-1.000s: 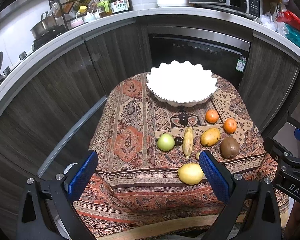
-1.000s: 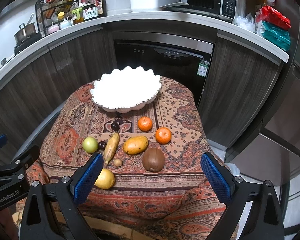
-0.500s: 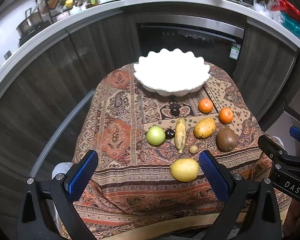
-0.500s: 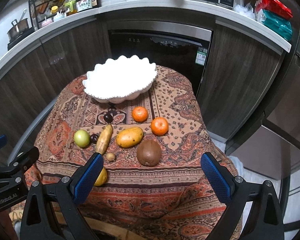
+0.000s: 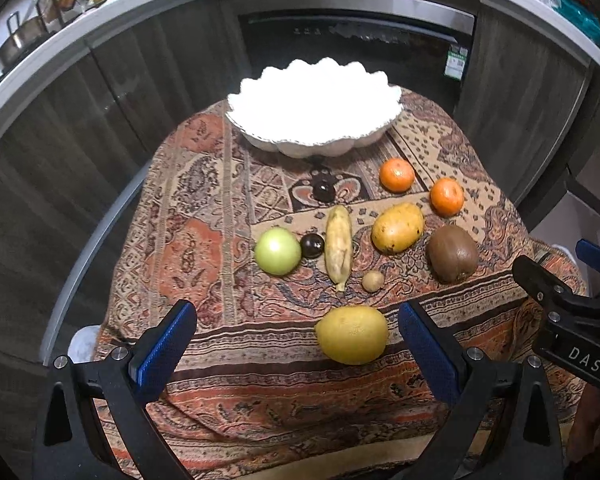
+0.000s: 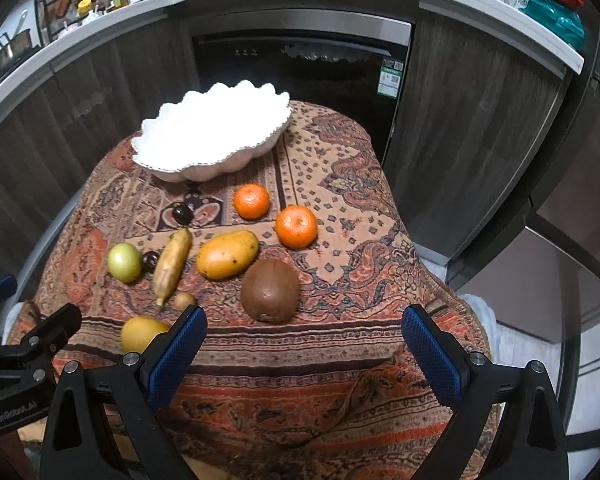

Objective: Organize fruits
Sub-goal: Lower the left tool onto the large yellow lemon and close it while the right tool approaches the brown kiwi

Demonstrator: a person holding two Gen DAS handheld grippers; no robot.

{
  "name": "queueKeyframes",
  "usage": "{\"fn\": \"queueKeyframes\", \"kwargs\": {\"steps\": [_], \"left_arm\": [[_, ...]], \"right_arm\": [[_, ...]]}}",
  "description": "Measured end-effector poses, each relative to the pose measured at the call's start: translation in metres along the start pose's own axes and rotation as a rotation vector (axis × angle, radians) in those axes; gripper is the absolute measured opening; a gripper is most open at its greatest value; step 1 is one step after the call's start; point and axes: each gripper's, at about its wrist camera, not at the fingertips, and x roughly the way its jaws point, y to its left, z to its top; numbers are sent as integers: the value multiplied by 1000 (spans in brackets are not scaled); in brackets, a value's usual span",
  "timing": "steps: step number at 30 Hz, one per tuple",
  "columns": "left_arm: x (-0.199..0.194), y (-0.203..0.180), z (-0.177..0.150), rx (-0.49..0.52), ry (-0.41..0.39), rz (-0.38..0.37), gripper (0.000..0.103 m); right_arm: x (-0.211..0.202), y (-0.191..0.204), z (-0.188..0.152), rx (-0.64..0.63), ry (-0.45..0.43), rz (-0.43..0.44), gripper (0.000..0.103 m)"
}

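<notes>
Fruits lie loose on the patterned tablecloth (image 5: pixel 204 208) of a small table; none is in the white scalloped bowl (image 5: pixel 314 110), which stands at the far edge of the table and appears empty. Nearest the front edge lies a lemon (image 5: pixel 352 334). Behind it, in a rough row from left to right, lie a green apple (image 5: pixel 278 251), a dark plum (image 5: pixel 312 245) touching the apple, a banana (image 5: pixel 339 248), a mango (image 5: pixel 397 228) and a kiwi (image 5: pixel 453 254); a small brown fruit (image 5: pixel 373 281) sits just beside the banana tip. Two oranges (image 5: pixel 397 175) and a second dark plum (image 5: pixel 324 191) lie between this row and the bowl. The left gripper (image 5: pixel 296 344) hovers above the front edge with its jaws spread wide, the lemon between its fingers but untouched. The right gripper (image 6: pixel 304 344) is likewise spread wide and holds nothing, the kiwi (image 6: pixel 271 290) just ahead. Judged from this layout, no fruit has been sorted; the whole task remains, starting probably with the lemon.
</notes>
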Motion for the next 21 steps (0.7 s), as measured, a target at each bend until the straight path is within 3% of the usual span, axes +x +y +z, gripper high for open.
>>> {"fn": "queueKeyframes", "kwargs": {"steps": [21], "left_arm": [[79, -32, -21, 54, 146, -73, 99]], "right_arm": [[52, -16, -15, 19, 70, -37, 99]]}}
